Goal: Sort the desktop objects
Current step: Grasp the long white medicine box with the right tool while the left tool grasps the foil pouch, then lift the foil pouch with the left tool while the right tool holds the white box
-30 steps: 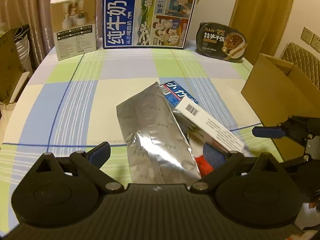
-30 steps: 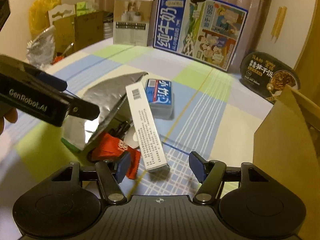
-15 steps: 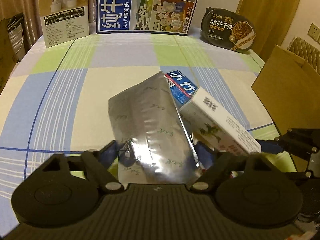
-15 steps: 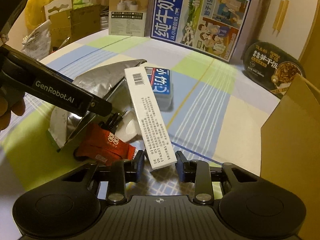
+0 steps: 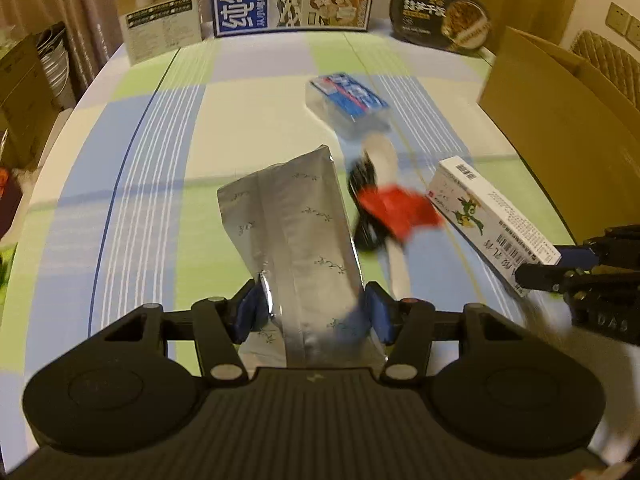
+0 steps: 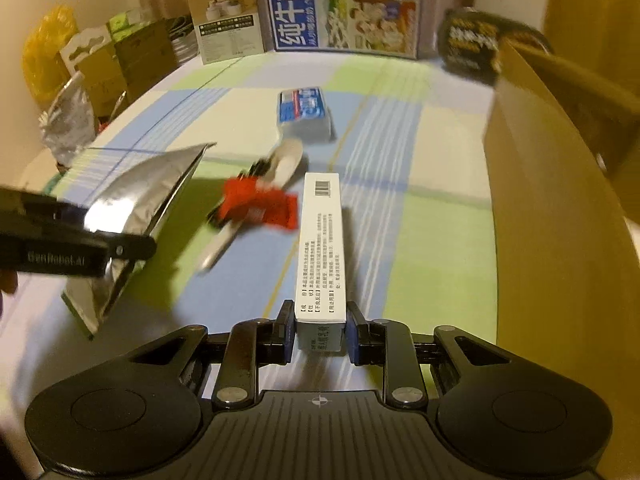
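Two picks are in hand at once: the left gripper (image 5: pixel 312 314) has its jaws closed on the silver foil pouch (image 5: pixel 296 232), and the right gripper (image 6: pixel 319 330) has its jaws clamped on the end of the white carton (image 6: pixel 322 240), both seemingly lifted off the surface (image 6: pixel 440 216). Next, each likely needs carrying to a sorting spot, perhaps the cardboard box (image 6: pixel 560 208) beside the carton. Near the carton, the red packet (image 6: pixel 264 204), white spoon (image 6: pixel 280 164) and blue tissue pack (image 6: pixel 304 112) remain, blurred.

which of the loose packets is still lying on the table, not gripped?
The blue-and-white tissue pack and red snack wrapper; the silver foil pouch and long white carton are each clamped.
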`<move>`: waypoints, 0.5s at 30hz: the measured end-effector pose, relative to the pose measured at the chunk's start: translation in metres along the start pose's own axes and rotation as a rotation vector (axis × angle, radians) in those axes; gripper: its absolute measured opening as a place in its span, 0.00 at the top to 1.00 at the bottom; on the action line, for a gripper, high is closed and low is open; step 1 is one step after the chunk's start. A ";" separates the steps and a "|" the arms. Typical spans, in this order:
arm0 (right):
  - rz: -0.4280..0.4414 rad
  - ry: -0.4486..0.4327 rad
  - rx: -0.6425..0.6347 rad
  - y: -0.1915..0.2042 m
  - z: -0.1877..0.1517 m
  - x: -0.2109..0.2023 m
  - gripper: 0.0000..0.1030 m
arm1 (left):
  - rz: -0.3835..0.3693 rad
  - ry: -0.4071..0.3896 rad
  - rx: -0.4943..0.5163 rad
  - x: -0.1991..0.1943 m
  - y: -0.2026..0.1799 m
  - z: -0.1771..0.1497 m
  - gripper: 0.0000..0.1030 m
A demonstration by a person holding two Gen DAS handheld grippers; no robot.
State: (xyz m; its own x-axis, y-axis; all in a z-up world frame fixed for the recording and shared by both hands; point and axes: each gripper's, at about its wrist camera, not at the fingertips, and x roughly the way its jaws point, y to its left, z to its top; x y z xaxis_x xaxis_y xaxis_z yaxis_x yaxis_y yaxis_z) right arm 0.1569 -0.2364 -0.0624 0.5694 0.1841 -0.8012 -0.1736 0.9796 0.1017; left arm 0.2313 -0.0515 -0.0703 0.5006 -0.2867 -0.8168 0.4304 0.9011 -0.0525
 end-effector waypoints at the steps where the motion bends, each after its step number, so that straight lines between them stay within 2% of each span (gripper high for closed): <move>1: 0.012 0.003 0.018 0.001 -0.007 -0.008 0.79 | 0.003 0.000 0.005 -0.009 -0.004 -0.010 0.50; 2: 0.025 0.007 0.032 0.002 -0.016 -0.018 0.79 | 0.003 -0.003 0.009 -0.017 -0.008 -0.019 0.50; 4: 0.035 0.018 0.040 0.006 -0.031 -0.032 0.79 | 0.006 -0.013 0.013 -0.033 -0.017 -0.037 0.58; 10: 0.023 0.033 0.007 0.018 -0.074 -0.063 0.78 | 0.029 -0.037 0.050 -0.072 -0.038 -0.071 0.60; 12: 0.022 0.034 0.002 0.019 -0.082 -0.067 0.73 | 0.033 -0.035 0.039 -0.076 -0.038 -0.075 0.60; 13: 0.014 0.034 -0.002 0.020 -0.084 -0.068 0.66 | 0.036 -0.034 0.030 -0.077 -0.037 -0.076 0.60; 14: 0.010 0.032 -0.007 0.020 -0.086 -0.069 0.56 | 0.045 -0.034 0.029 -0.078 -0.037 -0.077 0.56; 15: 0.007 0.026 -0.012 0.021 -0.087 -0.070 0.52 | 0.063 -0.038 0.034 -0.079 -0.037 -0.076 0.51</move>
State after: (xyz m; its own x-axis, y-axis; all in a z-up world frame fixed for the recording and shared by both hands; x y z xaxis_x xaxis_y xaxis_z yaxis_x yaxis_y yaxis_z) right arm 0.0439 -0.2357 -0.0556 0.5474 0.1881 -0.8154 -0.1867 0.9773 0.1002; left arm 0.1184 -0.0374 -0.0478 0.5551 -0.2427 -0.7956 0.4225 0.9062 0.0183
